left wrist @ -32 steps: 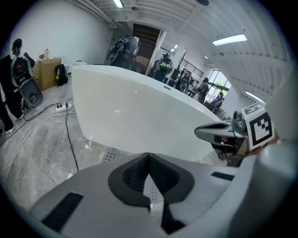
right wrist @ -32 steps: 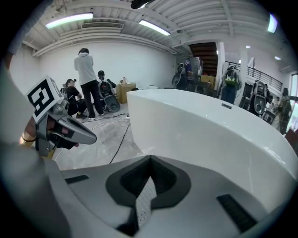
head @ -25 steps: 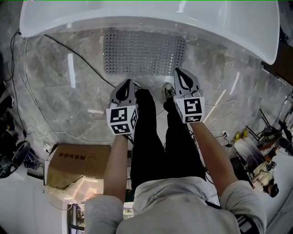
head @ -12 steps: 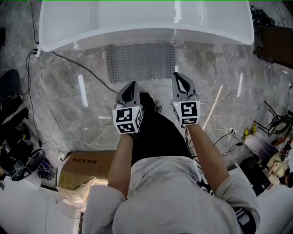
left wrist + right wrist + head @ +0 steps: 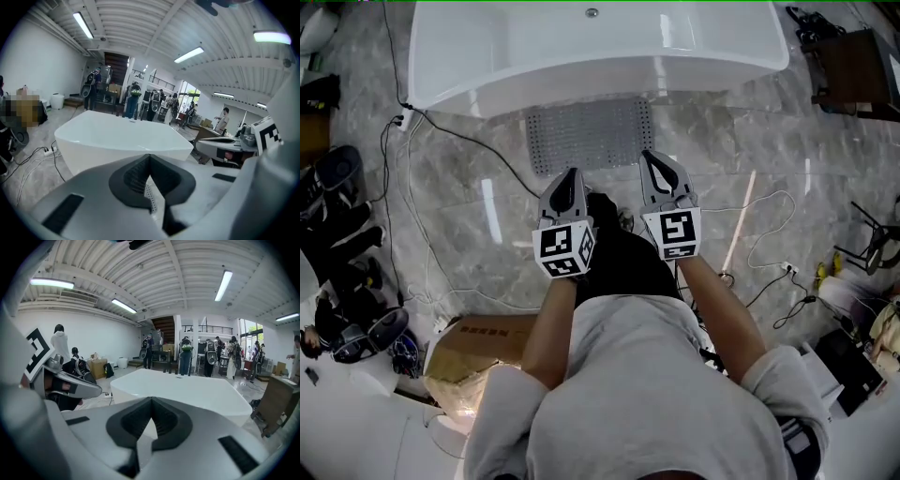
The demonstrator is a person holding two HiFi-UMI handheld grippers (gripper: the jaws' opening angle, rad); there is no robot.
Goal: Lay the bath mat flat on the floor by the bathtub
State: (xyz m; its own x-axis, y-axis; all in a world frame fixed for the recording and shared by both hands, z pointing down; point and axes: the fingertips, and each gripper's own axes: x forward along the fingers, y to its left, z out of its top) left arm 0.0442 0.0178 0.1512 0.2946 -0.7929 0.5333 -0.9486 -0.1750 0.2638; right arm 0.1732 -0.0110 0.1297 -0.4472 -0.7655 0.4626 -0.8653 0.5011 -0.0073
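Grey and dotted all over, the mat (image 5: 589,134) is lying flat on the floor (image 5: 487,202), with its long far edge right against the foot of the tub (image 5: 581,82). It's looking smooth: a neat rectangle with no folds or curled corners showing. Even rows of small dots are running across it, holes or studs, I can't tell which.

Both grippers are hanging above its near edge, clear of it. The left gripper (image 5: 572,174) is sitting over the near left part and the right gripper (image 5: 649,156) over the near right corner, both pointing toward the tub.

In the left gripper view the jaws are meeting at their tips with nothing pinched, and a sliver of the dotted mat (image 5: 150,199) is peeking through the gap behind the tips. The right gripper view is telling the same story: jaws pressed together and empty, with the white tub (image 5: 187,387) beyond.

Further out, a black cable (image 5: 455,136) is running across the marble left of the mat. A box (image 5: 478,342) is sitting on the floor at the person's left side.
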